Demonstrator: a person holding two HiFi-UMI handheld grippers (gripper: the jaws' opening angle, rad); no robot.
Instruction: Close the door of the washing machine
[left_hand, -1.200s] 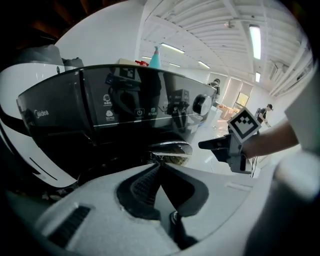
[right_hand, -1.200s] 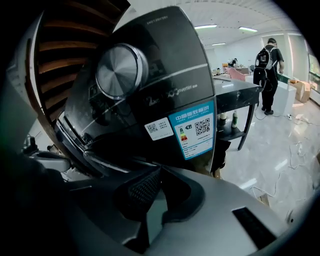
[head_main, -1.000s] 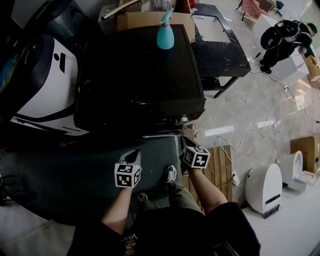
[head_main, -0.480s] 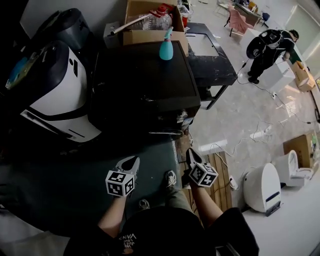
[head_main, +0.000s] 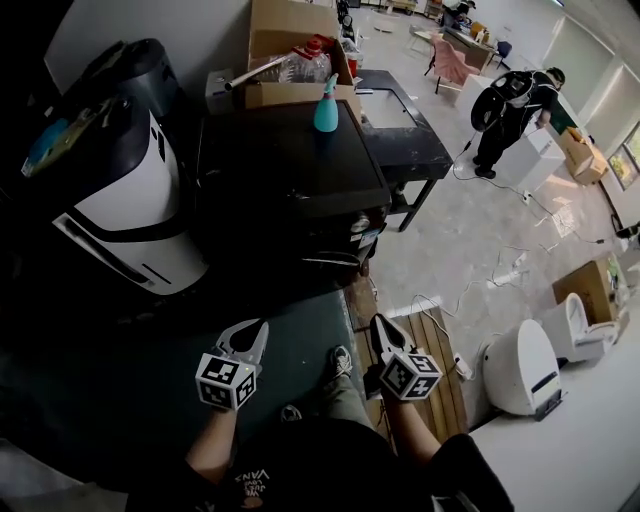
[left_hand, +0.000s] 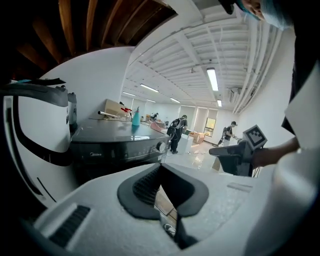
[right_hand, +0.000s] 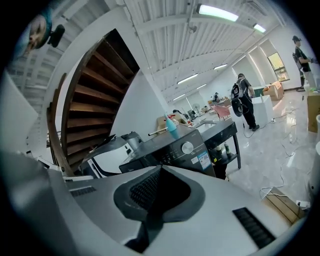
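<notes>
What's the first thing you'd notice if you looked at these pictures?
The big black washer fills the middle of the head view, with a teal spray bottle standing on its top near the back edge. Lower down, in front of it, the left tongs and right tongs are both shut and hold nothing.
</notes>
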